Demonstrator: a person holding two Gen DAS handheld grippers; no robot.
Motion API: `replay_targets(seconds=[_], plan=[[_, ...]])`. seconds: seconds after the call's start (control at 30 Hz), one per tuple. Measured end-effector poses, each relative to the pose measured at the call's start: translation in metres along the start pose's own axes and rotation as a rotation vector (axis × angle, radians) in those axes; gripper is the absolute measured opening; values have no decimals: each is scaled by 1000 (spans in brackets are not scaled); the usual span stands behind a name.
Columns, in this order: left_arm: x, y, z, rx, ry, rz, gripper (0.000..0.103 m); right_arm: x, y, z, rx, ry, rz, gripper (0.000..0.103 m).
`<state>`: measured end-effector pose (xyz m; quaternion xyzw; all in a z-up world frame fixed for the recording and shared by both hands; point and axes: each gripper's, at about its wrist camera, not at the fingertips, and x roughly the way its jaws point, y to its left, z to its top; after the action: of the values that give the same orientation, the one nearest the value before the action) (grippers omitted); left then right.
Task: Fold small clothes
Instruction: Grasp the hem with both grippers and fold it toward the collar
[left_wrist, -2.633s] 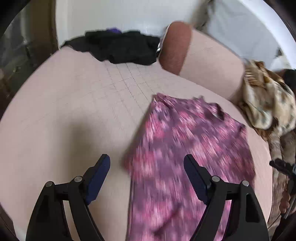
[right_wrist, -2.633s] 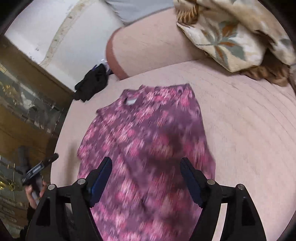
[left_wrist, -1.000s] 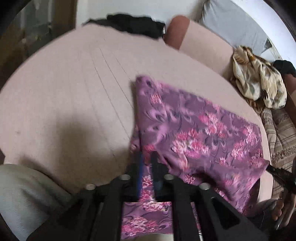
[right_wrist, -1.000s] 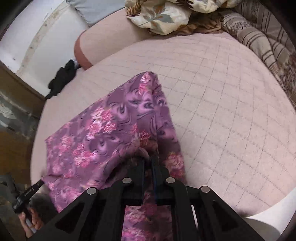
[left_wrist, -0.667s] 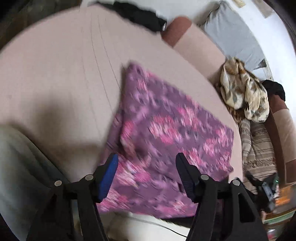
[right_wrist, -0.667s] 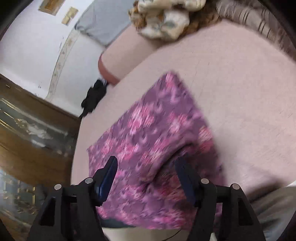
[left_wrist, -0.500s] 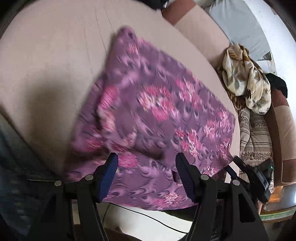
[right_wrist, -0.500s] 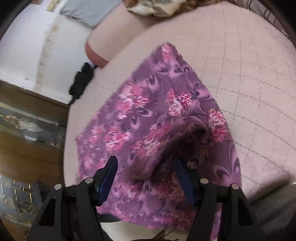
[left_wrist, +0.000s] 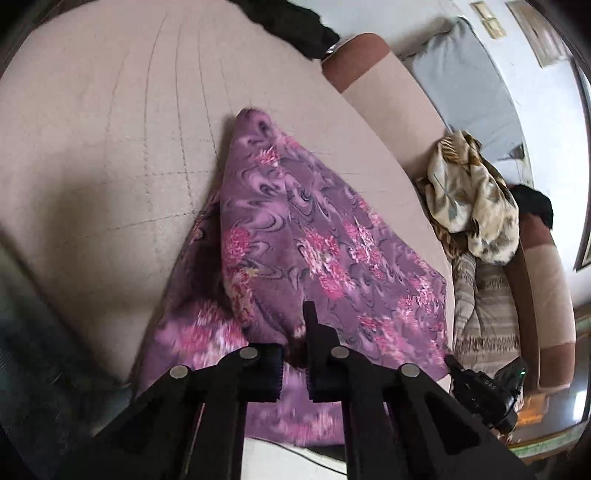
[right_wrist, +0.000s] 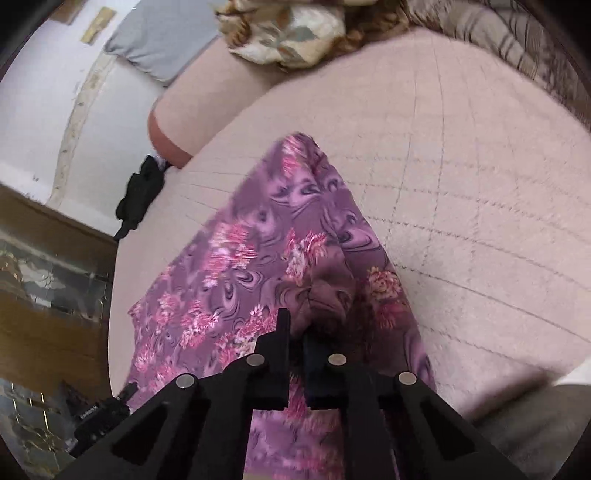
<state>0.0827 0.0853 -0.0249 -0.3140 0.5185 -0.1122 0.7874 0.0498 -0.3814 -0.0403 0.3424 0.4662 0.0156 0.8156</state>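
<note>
A purple garment with pink flowers lies on the pink quilted bed, its near part hanging over the bed's front edge. My left gripper is shut on a fold at the garment's near left edge. The same garment fills the right wrist view. My right gripper is shut on a bunched fold at its near right edge. Both pinched edges are lifted slightly off the bed.
A black garment lies at the bed's far edge, also in the right wrist view. A pink bolster, a grey pillow, a cream leaf-print cloth and a striped blanket lie at the right.
Both grippers were open over the garment half a second ago. Now each has closed on a fold at the near edge and lifted it slightly.
</note>
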Motion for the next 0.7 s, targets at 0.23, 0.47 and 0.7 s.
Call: replay_targets(seconds=[0.23,0.47,0.7], plan=[[16,8,-31,88,118,175,8,-17,-2,-47,-67,84,-175,5],[11,-1,-47,133,143,190,8,-14,8,-66,-148,114,-300,5],[34,-9,-55,228,158,312,22,13,0,-52,-138,178,-347,15]])
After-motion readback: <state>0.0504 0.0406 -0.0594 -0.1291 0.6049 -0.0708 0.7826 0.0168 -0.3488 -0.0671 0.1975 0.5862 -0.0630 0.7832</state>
